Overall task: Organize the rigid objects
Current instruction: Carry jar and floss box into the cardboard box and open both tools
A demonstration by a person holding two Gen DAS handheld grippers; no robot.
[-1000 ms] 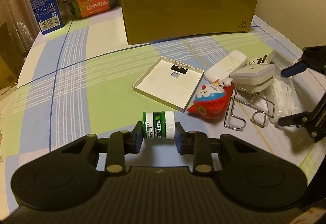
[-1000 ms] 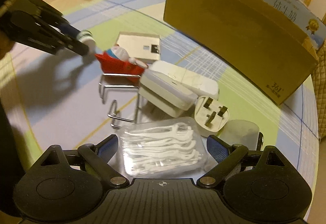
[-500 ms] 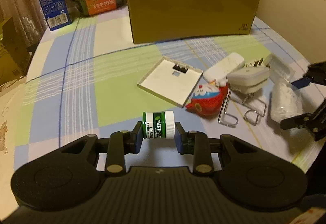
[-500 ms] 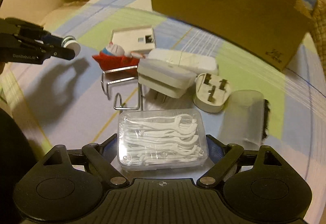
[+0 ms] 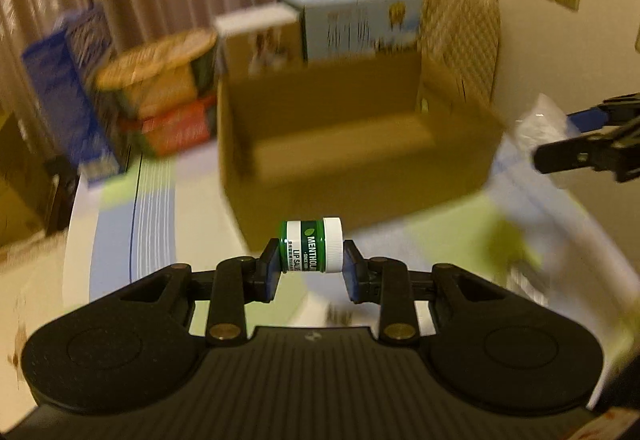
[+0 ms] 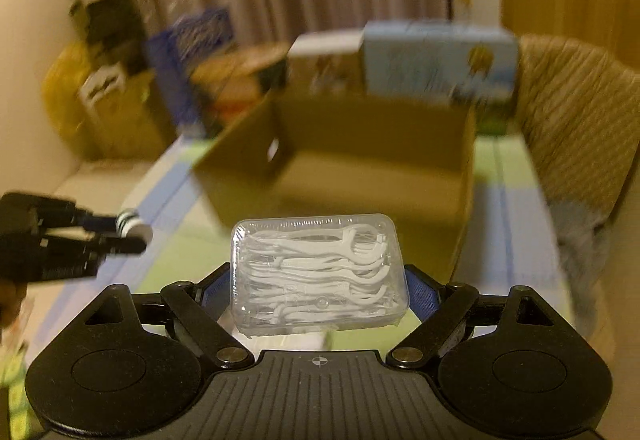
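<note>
Lip-salve jar clamped in left hand-held gripper, floss-pick box in right

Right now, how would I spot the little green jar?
Find the big brown cardboard box on the checked tablecloth. In front of it, the left tongs pinch a small green jar lying sideways. Its white cap and white "MENTHOL" lettering set it apart.

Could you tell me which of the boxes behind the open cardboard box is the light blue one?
It is the rightmost box, standing directly behind the cardboard box; the white-topped box beside it and the dark blue carton further left differ in colour.
</note>
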